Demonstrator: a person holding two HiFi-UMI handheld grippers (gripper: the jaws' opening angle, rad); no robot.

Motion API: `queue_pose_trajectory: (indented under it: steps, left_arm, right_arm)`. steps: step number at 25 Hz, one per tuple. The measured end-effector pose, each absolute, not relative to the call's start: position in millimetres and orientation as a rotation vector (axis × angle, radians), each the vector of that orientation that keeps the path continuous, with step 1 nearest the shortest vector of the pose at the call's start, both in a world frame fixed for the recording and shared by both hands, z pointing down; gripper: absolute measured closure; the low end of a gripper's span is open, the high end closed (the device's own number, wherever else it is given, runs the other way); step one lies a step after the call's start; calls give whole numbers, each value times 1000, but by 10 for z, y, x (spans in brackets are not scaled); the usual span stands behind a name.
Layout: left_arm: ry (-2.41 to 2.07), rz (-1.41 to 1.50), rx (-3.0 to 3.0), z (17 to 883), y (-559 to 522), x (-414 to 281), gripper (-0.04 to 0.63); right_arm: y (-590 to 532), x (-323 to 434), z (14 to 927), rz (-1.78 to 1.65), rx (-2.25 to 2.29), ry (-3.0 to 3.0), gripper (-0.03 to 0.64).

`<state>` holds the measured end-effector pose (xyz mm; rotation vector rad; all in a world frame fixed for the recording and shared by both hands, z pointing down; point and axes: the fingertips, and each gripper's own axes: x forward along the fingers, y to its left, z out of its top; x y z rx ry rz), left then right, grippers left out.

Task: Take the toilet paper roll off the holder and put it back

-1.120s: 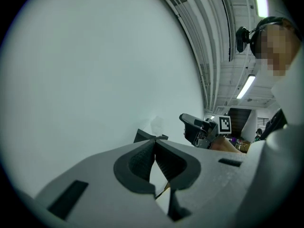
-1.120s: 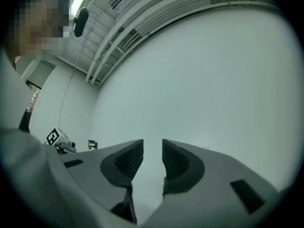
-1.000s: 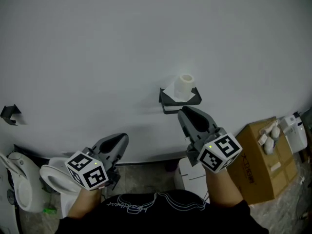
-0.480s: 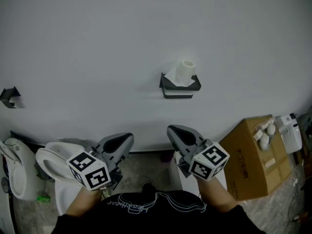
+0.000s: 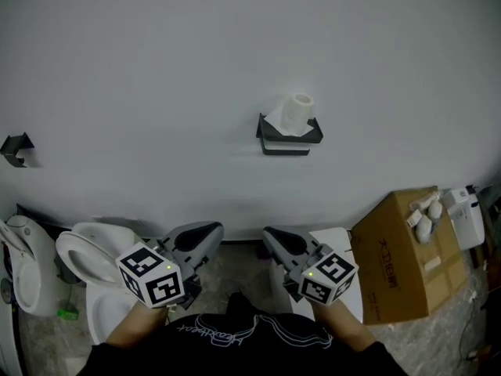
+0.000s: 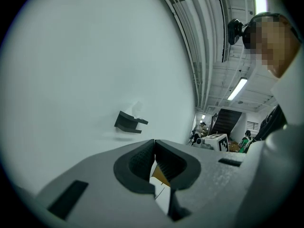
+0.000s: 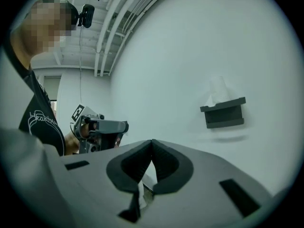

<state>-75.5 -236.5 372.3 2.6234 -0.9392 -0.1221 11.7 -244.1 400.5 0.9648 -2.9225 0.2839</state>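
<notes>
With the roll standing in the holder on the wall, well above both claws, and the left claw and right claw closed on nothing, we should open one before reaching up, then pinch the soft roll lightly.

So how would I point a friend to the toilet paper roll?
Find the big plain white wall filling most of the head view. Just right of its middle hangs a dark tray-like holder, with the white toilet paper roll standing on end in it. The only other wall fitting, a small dark bracket far left, looks bare.
</notes>
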Motion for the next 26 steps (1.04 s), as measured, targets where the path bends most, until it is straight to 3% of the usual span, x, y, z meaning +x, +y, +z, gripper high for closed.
queue_pose_trajectory:
  steps: [26]
  left_arm:
    - [-917,-72,2588,3962,-2464,-713,589]
  right_arm:
    - [-2529,202,4305,408,1035,-2885,615]
